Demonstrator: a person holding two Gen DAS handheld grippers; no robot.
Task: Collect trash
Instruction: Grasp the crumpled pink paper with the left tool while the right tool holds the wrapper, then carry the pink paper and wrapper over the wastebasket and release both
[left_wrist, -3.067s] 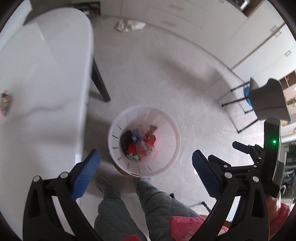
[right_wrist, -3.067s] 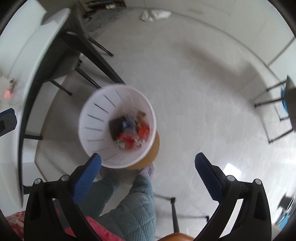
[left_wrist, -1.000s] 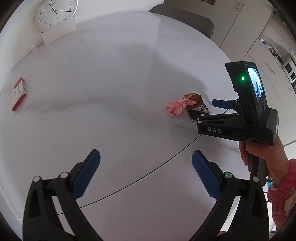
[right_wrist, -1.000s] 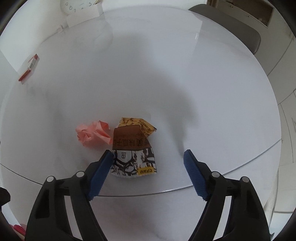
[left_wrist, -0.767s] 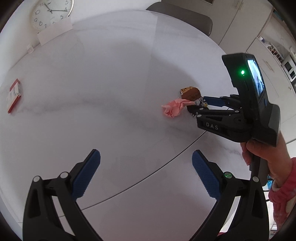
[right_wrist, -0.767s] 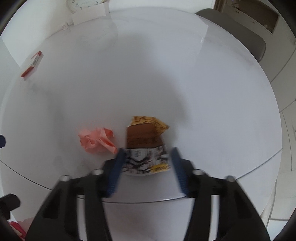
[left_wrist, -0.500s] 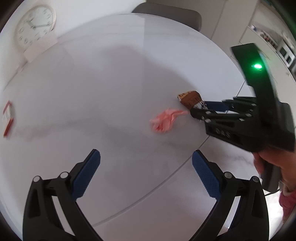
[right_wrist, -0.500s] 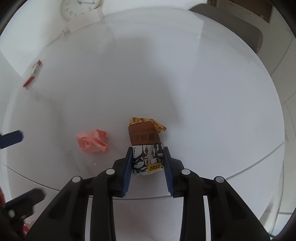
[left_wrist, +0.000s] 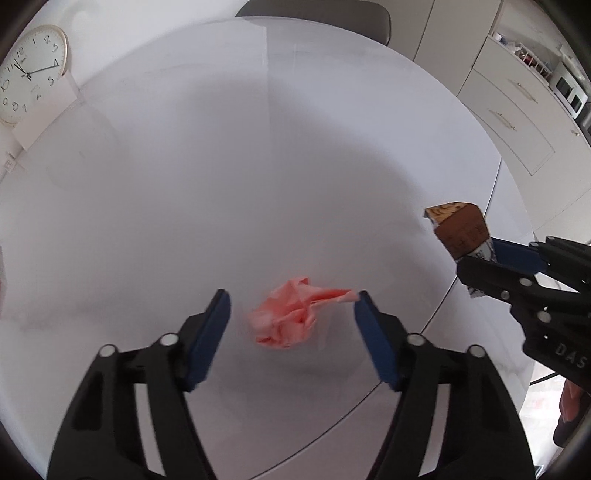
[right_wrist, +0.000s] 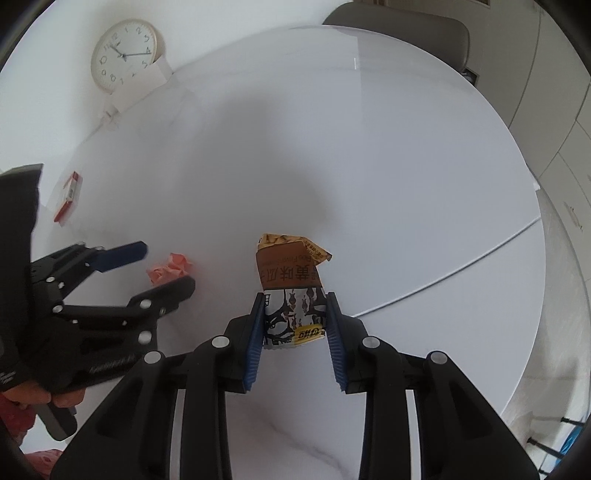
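Note:
A crumpled pink paper ball (left_wrist: 291, 317) lies on the white round table (left_wrist: 258, 166). My left gripper (left_wrist: 291, 314) straddles it, and its jaws are closing with the ball between them; the blue pads stand just clear of the paper. My right gripper (right_wrist: 295, 314) is shut on a brown, black and white snack wrapper (right_wrist: 291, 291) and holds it above the table. In the left wrist view that wrapper (left_wrist: 461, 230) hangs at the right, in the right gripper's fingers (left_wrist: 517, 258). The right wrist view shows the pink ball (right_wrist: 170, 271) partly hidden behind the left gripper's fingers (right_wrist: 122, 254).
A small red and white box (right_wrist: 68, 195) lies at the table's far left. A wall clock (right_wrist: 123, 53) leans behind the table, and a grey chair back (right_wrist: 399, 22) stands beyond it. White cabinets (left_wrist: 517, 110) line the right side. A seam (right_wrist: 461, 262) crosses the tabletop.
My left gripper moved over the pink ball and its jaws narrowed around it. My right gripper shut on the wrapper and raised it off the table.

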